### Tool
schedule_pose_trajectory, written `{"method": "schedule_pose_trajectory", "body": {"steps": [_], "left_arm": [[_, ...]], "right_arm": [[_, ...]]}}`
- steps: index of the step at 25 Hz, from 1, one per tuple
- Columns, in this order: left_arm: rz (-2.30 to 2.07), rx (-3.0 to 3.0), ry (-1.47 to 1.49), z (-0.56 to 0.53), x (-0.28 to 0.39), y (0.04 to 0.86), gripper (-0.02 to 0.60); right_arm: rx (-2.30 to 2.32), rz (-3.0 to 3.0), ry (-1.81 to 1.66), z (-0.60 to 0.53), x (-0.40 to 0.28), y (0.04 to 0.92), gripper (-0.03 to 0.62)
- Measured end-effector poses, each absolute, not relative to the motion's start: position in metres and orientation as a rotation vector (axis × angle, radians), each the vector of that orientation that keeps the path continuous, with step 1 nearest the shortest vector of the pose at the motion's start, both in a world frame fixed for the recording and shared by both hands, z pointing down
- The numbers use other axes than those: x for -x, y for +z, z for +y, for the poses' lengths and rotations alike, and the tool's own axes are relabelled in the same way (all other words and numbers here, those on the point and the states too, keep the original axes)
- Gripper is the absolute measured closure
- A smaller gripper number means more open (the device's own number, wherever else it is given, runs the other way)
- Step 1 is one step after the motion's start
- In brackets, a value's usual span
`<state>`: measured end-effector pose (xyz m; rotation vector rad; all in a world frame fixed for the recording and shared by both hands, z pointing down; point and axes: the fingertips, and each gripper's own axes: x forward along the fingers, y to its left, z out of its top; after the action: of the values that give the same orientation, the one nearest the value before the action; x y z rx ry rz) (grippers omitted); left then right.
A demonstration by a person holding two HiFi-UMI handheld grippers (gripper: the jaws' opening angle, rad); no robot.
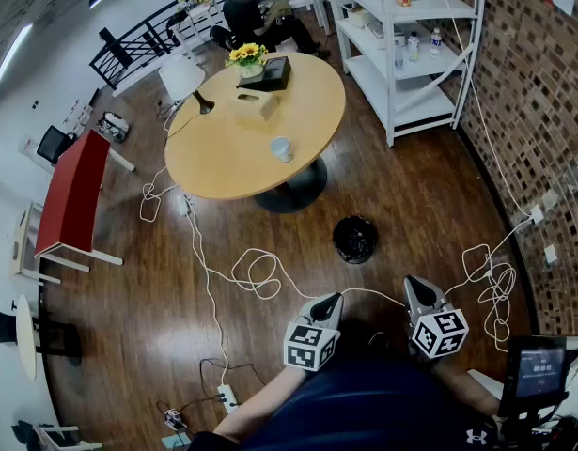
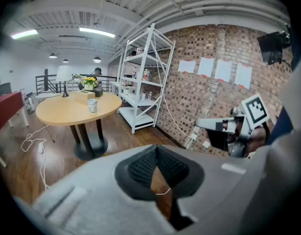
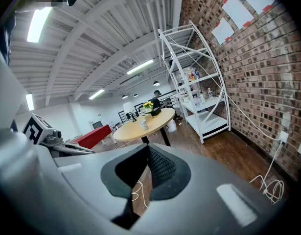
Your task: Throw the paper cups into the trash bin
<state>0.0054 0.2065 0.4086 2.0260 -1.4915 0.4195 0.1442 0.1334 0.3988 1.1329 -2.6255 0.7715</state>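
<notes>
The left gripper (image 1: pixel 333 300) and right gripper (image 1: pixel 416 284) are both empty, jaws pressed together. The white paper cup (image 1: pixel 282 148) stands on the round light-wood table (image 1: pixel 218 153), well apart from the black round trash bin (image 1: pixel 355 240) on the floor

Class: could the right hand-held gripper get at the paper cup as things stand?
Probably not yet: the right hand-held gripper is shut, near the person's body; the paper cup stands far across the floor. Only cables lie between.
</notes>
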Motion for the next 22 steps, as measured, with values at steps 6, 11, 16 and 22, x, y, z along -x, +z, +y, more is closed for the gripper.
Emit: {"method": "schedule_pose_trajectory", "body": {"steps": [6,11,16,22], "left_arm": [[-1.466,-2.024,0.407,0.143,0.013,0.431,0.577],[-1.394,-2.079,0.372,0.077,0.032,0.433,0.577],[-1.411,-2.151,0.357,-0.002,0.089,0.424,0.577],[-1.414,-2.15,0.35,-0.072,0.164,0.418,0.577]], "right_arm": [[-1.194,-2.588,0.772,0.077,-0.135,0.417,0.585],[-1.249,-2.53,0.751,0.026,-0.114,0.419,0.585],[-1.299,-2.493,0.699,-0.03,-0.074,0.403,0.585],[-1.325,-2.456,0.682,-0.077,-0.025,0.397,0.585]]}}
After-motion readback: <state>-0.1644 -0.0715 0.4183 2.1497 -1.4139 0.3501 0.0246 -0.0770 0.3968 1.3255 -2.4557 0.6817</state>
